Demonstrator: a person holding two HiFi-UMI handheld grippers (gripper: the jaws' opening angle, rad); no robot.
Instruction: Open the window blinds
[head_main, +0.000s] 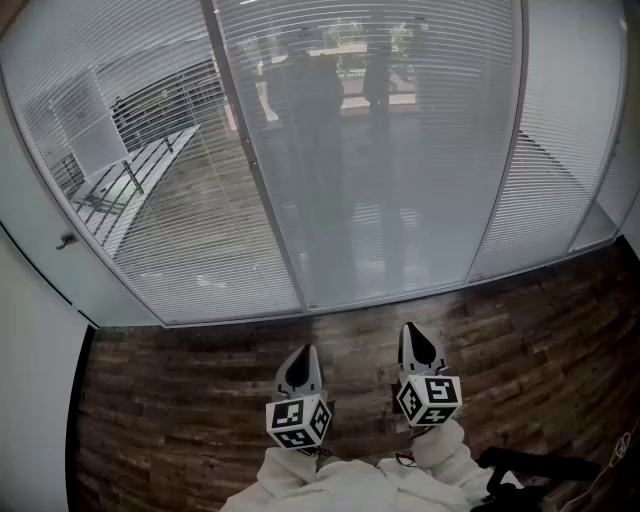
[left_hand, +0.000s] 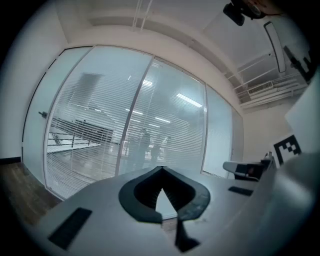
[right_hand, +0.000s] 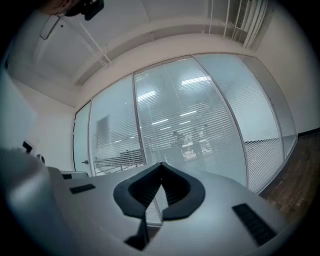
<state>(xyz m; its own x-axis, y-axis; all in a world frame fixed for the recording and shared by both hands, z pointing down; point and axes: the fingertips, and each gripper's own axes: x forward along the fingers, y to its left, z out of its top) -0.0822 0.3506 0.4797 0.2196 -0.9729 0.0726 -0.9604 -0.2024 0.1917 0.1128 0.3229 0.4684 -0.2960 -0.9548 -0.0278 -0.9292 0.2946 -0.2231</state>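
Observation:
White slatted window blinds (head_main: 380, 150) hang behind tall glass panels ahead of me, their slats partly see-through, with dim reflections of people in the glass. The blinds (left_hand: 160, 130) fill the left gripper view and the blinds (right_hand: 200, 130) fill the right gripper view, well beyond the jaws. My left gripper (head_main: 303, 352) and right gripper (head_main: 414, 332) are held side by side over the wooden floor, a step short of the glass, pointing level at it. Both have their jaws shut with nothing between them.
A metal mullion (head_main: 255, 170) divides the glass panels. Dark wood plank floor (head_main: 180, 400) runs up to the window base. A small knob (head_main: 66, 241) sits on the frosted panel at the left. A dark object (head_main: 540, 470) lies on the floor at the lower right.

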